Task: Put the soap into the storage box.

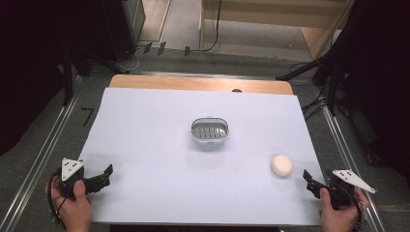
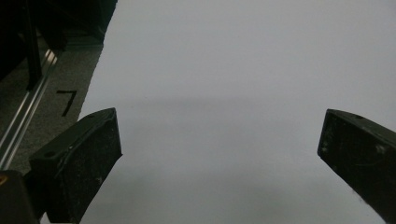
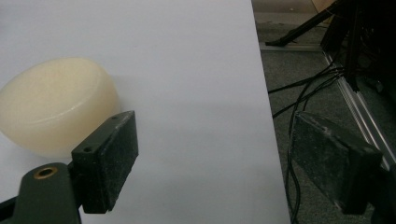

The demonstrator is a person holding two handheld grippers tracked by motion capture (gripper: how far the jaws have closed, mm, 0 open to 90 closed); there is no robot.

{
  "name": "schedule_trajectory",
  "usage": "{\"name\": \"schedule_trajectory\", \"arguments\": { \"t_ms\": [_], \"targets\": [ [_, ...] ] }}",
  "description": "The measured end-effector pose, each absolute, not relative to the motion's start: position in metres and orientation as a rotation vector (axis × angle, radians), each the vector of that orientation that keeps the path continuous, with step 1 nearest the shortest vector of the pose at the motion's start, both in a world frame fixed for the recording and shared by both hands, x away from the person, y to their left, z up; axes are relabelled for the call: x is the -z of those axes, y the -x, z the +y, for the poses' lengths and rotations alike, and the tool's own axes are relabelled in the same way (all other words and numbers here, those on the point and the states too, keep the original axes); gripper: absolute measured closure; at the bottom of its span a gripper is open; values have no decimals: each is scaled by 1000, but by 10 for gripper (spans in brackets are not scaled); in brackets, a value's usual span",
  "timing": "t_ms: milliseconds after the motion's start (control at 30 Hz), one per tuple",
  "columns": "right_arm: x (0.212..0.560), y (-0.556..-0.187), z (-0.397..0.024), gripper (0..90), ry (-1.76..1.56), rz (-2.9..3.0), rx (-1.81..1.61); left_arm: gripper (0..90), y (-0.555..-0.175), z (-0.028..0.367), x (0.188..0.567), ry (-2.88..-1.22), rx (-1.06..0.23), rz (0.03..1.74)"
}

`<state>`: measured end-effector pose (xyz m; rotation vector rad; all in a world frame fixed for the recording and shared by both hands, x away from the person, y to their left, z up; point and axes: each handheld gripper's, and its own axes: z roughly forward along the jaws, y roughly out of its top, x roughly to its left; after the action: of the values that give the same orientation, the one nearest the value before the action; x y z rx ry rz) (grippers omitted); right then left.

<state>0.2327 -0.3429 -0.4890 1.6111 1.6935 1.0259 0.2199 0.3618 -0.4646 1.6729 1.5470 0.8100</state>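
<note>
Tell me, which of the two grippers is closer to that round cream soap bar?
The right gripper: it sits just beside the soap bar, jaws open and apart from it. The left gripper is far across the white sheet.

Right gripper low over white sheet, jaws spread wide, nothing between them. Left-hand jaw over sheet, just in front of cream round soap bar, hiding bar's lower right edge; contact cannot be told. Right-hand jaw past sheet's edge, above grey floor. Soap bar lying flat at left of frame, flat top, rounded side, soft shadow beside it. Black cables crossing floor toward metal rail. Dark stand legs at top right.
</note>
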Motion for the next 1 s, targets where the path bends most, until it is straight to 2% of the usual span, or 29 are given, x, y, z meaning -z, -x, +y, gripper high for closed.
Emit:
{"name": "schedule_trajectory", "arguments": {
  "t_ms": [567, 833, 867, 933, 1000],
  "targets": [
    [481, -238, -337, 104, -1666, 1749, -1000, 0, -221, 361, 465, -1688, -807, 1548],
    [473, -239, -329, 155, -1675, 1751, -1009, 0, -221, 361, 465, -1694, -808, 1548],
    [473, -240, -327, 210, -1652, 1806, -973, 0, -221, 361, 465, -1693, -809, 1549],
    [474, -240, -325, 238, -1646, 1831, -953, 0, -221, 361, 465, -1693, -808, 1548],
    [473, -241, -323, 322, -1666, 1882, -961, 0, -221, 361, 465, -1694, -808, 1548]
  ]
}}
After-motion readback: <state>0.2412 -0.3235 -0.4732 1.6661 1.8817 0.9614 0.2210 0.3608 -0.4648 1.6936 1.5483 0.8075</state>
